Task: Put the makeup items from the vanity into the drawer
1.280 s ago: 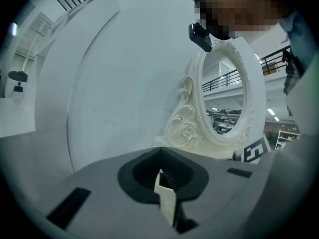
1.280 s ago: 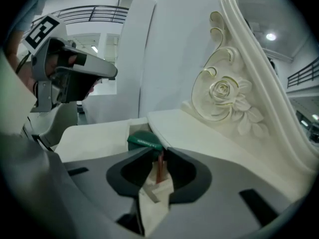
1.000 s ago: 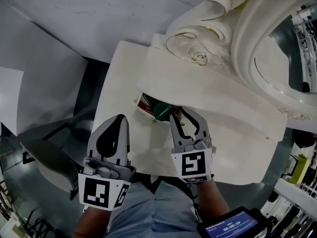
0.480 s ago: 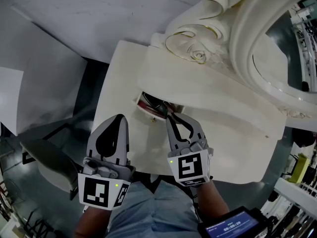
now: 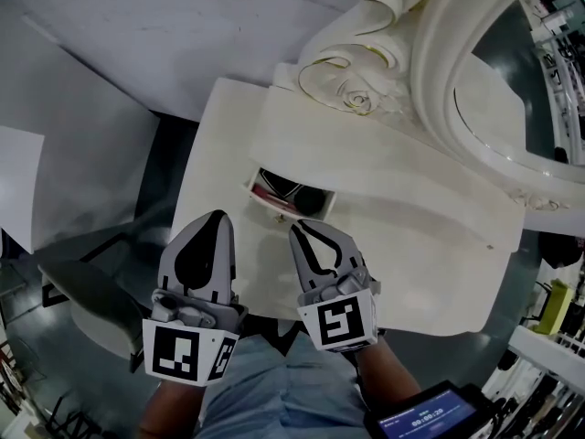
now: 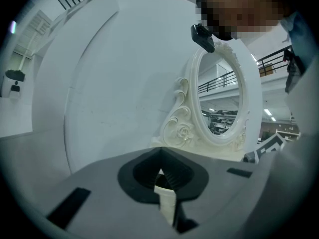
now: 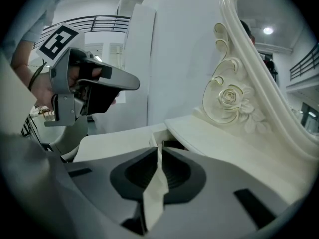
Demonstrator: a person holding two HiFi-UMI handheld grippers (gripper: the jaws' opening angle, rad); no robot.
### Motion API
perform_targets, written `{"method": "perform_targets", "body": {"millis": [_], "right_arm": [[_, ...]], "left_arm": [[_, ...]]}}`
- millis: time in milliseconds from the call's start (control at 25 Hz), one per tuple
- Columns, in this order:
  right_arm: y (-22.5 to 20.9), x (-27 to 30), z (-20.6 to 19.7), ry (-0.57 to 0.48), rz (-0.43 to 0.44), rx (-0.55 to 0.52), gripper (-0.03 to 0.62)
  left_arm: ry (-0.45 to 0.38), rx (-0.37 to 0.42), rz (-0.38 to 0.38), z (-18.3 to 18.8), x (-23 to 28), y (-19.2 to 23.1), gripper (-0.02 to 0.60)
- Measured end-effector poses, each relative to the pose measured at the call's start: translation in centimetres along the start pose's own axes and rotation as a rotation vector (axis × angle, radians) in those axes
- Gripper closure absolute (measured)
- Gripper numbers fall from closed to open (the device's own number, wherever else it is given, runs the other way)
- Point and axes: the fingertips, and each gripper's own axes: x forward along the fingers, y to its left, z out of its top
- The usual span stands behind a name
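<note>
The white vanity (image 5: 430,245) has a small drawer (image 5: 265,199) standing open at its front left. Inside it lie makeup items (image 5: 285,190), dark and reddish, too small to tell apart. My right gripper (image 5: 298,230) is shut with nothing between its jaws, a short way on the near side of the drawer. In the right gripper view the drawer opening (image 7: 174,144) shows just beyond the closed tips (image 7: 158,147). My left gripper (image 5: 218,216) hangs shut and empty to the left, over the vanity's front left corner; its tips (image 6: 160,151) meet.
An ornate oval mirror (image 5: 512,90) with carved scrolls (image 5: 352,90) rises at the back of the vanity. A grey stool (image 5: 91,309) stands on the floor at the left. White wall panels (image 5: 137,26) lie behind. A small screen (image 5: 425,419) sits at the bottom right.
A second ago the right gripper held a green item over the drawer with wider jaws. It has since shut and drawn back towards me, empty. The left gripper has not moved.
</note>
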Motion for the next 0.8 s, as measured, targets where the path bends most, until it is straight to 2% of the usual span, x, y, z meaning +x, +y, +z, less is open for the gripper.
{"method": "perform_targets", "body": {"millis": [120,320,400,600,800], "right_arm": [[-0.4,-1.0,0.7,-0.007,-0.003,-0.042,0.568],[-2.2,-4.1,2.2,-0.091,-0.036,-0.008,0.569],[-3.3,-5.7,3.5,-0.166,-0.060,0.015,0.569],[-6.6,-11.0,7.9,-0.402,-0.129,0.154,0.572],[-8.9,-16.2,9.9,-0.512,-0.190,0.154,0.582]], "left_arm": [[-0.015,0.011,-0.014,0.7,0.0,-0.9,0.583],[-0.052,0.034,-0.048,2.3,-0.5,-3.7,0.583],[-0.082,0.052,-0.070,3.3,-0.5,-5.1,0.583],[-0.161,0.102,-0.092,6.2,-0.8,-8.5,0.583],[-0.221,0.157,-0.096,8.8,-1.2,-12.0,0.583]]}}
